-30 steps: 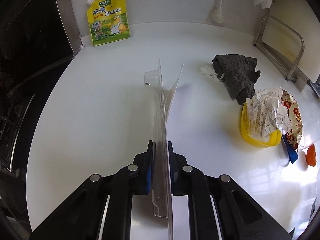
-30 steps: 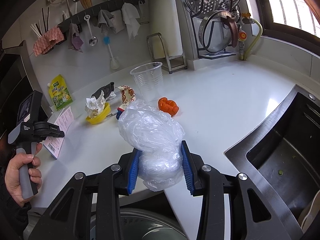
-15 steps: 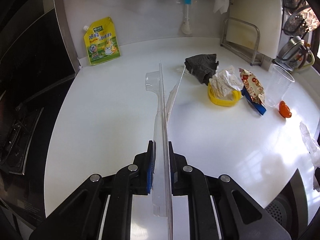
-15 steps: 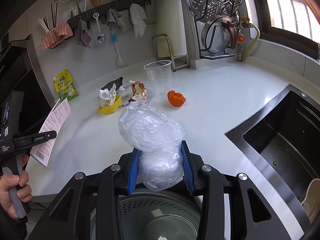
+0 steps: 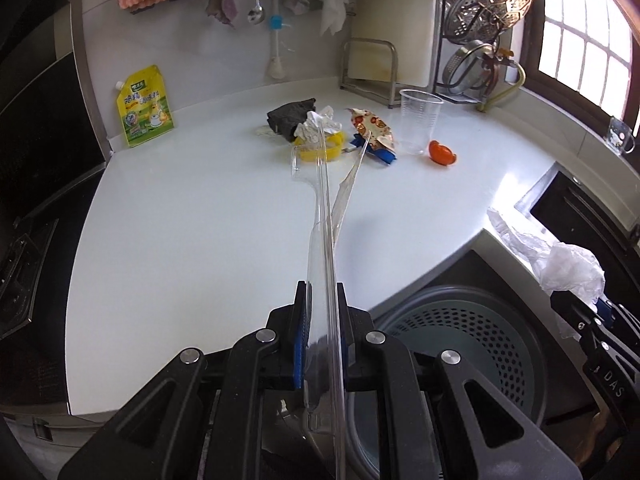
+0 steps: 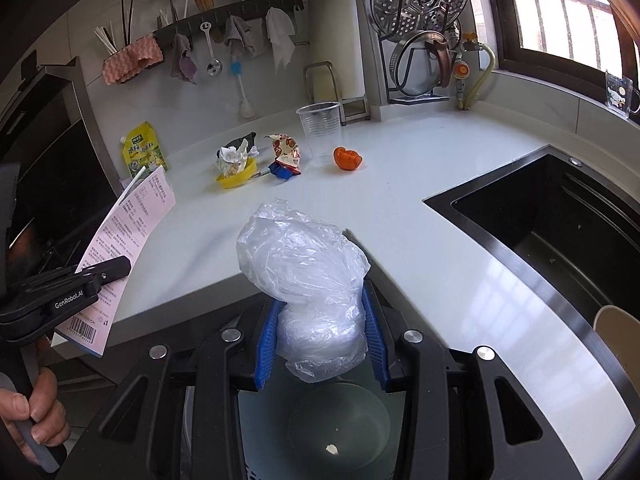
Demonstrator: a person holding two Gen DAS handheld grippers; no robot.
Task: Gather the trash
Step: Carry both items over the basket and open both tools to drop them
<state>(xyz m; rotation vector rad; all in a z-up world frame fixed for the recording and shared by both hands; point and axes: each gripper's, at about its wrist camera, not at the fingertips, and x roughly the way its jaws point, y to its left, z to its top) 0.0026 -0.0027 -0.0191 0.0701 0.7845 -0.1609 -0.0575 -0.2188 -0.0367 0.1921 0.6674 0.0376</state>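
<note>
Both tongs have drawn back from the bench [image 5: 200, 240] since a second ago, and a grey perforated bin [image 5: 472, 344], then out of the left view, now lies below them. The left tongs [image 5: 322, 336] are clamped on a clear blister pack [image 5: 324, 240] seen edge-on; from the right view its pink printed card [image 6: 120, 240] shows, held off the bench's edge. The right tongs [image 6: 320, 320] are clamped on a crumpled plastic bag [image 6: 300, 264], their blue pads pressed into its sides, directly above the bin's open mouth [image 6: 340, 424], where a small pale scrap lies on the bottom. A hand [image 6: 36, 416] grips the left tongs' handle.

More trash sits on the bench, well apart from both tongs: a yellow lid [image 5: 320, 152] with crumpled paper [image 5: 316, 124] in it, a dark cloth [image 5: 290, 118] just behind, a patterned wrapper [image 5: 372, 130] beside a clear cup [image 5: 418, 120], and an orange piece [image 5: 440, 153] near the cup. A yellow pouch [image 5: 144, 108] leans on the wall. The sink [image 6: 560, 216] lies to the right.
</note>
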